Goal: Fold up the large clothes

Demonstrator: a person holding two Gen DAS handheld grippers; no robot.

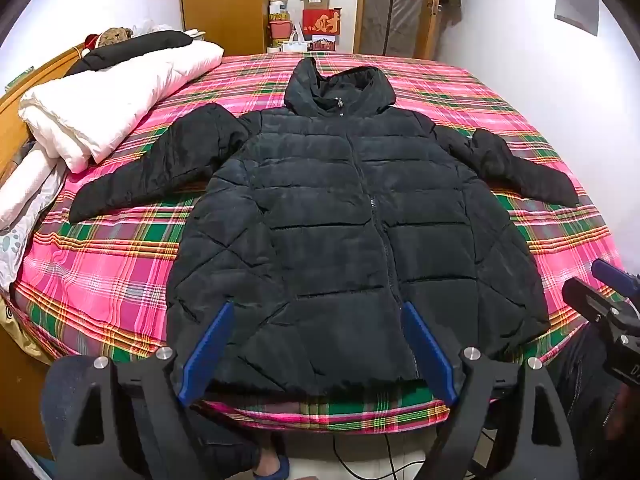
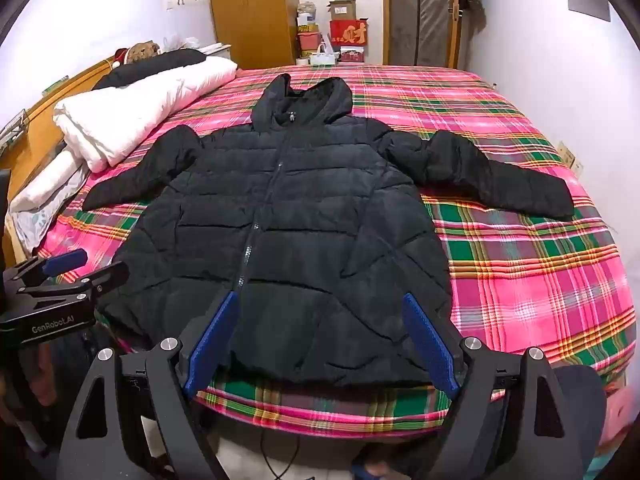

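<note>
Both claws gape wide and empty above the near hem: left gripper and right gripper, poised to start. The black puffer jacket lies zipped, face-up on the plaid bedsheet, sleeves spread ready for folding. Beyond, a white duvet sits aside.

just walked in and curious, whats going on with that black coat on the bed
A person holds a gripper in each hand over the near hem of a black hooded puffer jacket, spread flat, front up and zipped, sleeves out, on a plaid bedsheet. The left gripper and right gripper are both open and hold nothing. No fold has been made yet.
</note>
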